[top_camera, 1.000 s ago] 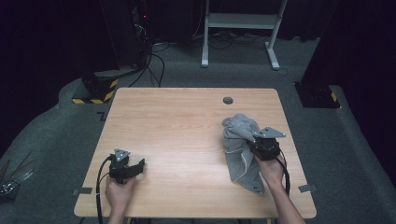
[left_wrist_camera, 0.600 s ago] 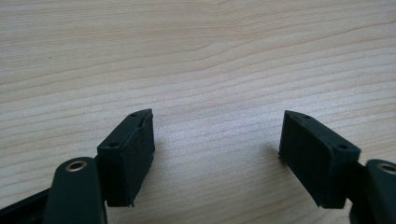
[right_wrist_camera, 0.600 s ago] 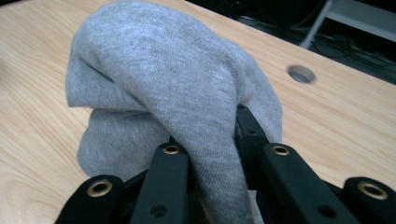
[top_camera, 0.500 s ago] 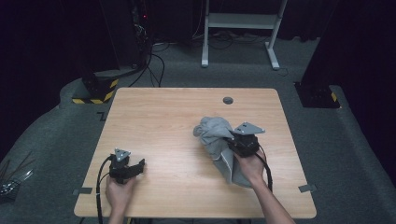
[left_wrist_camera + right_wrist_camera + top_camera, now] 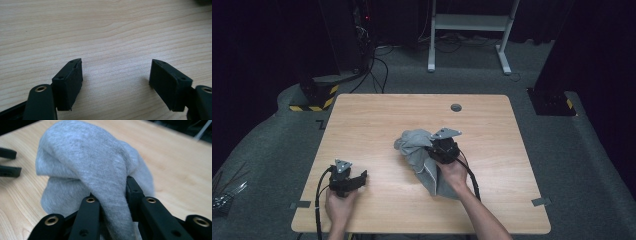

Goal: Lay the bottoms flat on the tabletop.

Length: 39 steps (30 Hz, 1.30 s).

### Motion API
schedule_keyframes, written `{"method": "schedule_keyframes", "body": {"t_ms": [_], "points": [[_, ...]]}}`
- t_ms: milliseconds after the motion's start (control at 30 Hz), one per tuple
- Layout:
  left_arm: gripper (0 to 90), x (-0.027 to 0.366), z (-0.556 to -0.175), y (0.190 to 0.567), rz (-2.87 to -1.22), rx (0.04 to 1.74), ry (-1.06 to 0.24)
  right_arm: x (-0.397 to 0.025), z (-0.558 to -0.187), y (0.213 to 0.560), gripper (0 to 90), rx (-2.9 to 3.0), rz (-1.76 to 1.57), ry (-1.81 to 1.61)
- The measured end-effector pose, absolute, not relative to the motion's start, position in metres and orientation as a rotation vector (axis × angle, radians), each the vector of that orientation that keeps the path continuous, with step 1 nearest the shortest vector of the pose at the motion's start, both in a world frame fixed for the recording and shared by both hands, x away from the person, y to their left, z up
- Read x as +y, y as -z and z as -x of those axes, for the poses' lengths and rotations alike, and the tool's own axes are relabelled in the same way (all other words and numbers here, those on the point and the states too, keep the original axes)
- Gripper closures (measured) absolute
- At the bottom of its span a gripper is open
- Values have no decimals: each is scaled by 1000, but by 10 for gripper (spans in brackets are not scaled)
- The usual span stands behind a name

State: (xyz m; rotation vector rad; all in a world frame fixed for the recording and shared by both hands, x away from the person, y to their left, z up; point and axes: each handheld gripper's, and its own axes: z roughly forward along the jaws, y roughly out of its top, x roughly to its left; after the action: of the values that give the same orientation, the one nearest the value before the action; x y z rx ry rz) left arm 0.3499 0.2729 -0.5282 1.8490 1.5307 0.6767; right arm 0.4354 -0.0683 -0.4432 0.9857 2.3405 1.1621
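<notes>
- Grey knit cloth (image 5: 422, 157), soft and jersey-like, lies bunched on the wooden counter (image 5: 377, 120), right of centre, with a tail of it trailing toward the near edge under the person's right hand (image 5: 455, 172).
- One fold of that cloth is pinched in the right hand-held gripper (image 5: 438, 150). In the right gripper view its jaws are closed almost together on a thick gather of fabric (image 5: 100, 177), which drapes up and over them in a hump.
- Held by a gather rather than an edge, the cloth hangs as a lump. This grip seems suited to dragging or lifting the whole piece across the counter rather than spreading it flat.
- At the near left of the counter, well apart from the cloth, the left hand-held gripper (image 5: 354, 181) sits low.
- In the left gripper view its jaws stand wide apart with bare wood grain (image 5: 110, 30) between them; it grips nothing and looks parked, ready to take a corner once the cloth comes within reach.
- No container stands on the counter. A small dark round grommet (image 5: 456, 107) sits near the far edge, and nothing rests in or on it.
</notes>
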Motion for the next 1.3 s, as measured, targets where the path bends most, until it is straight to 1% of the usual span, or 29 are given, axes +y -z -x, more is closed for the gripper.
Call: {"method": "schedule_keyframes", "body": {"t_ms": [67,167,233,300,400,500,633,667,700,733,867,1000,1200,1267,1300], "points": [[271,273,-350,528,-1848,1531,-677,-66,-439,453,723,2375,-1016,-1151],[272,272,-350,528,-1851,1531,-683,-67,-441,461,609,2408,-1063,-1166],[273,272,-350,528,-1851,1530,-682,-69,-440,460,528,2421,-1067,-1184],[273,273,-350,528,-1845,1530,-673,-73,-436,456,474,2432,-1051,-1197],[295,277,-349,528,-1816,1528,-649,-84,-428,451,431,2423,-1026,-1246],[311,277,-349,528,-1813,1528,-643,-101,-419,446,422,2392,-1019,-1294],[322,266,-343,527,-1807,1477,-578,-124,-410,446,453,2358,-1022,-1275],[322,266,-343,527,-1807,1477,-578,-124,-410,446,453,2358,-1022,-1275],[322,253,-341,527,-1832,1442,-558,-136,-407,451,493,2353,-1028,-1252],[320,247,-340,525,-1853,1417,-555,-139,-405,454,516,2353,-1043,-1237],[309,218,-337,515,-1898,1308,-532,-150,-404,470,581,2395,-1068,-1193],[304,192,-336,508,-1908,1222,-456,-149,-403,482,636,2423,-1067,-1165],[293,154,-336,500,-1946,1116,-391,-135,-403,494,746,2466,-1029,-1112],[286,149,-336,499,-1945,1103,-378,-133,-403,495,761,2473,-1021,-1106],[280,139,-338,495,-1933,1085,-326,-128,-402,497,789,2480,-1014,-1105]]}}
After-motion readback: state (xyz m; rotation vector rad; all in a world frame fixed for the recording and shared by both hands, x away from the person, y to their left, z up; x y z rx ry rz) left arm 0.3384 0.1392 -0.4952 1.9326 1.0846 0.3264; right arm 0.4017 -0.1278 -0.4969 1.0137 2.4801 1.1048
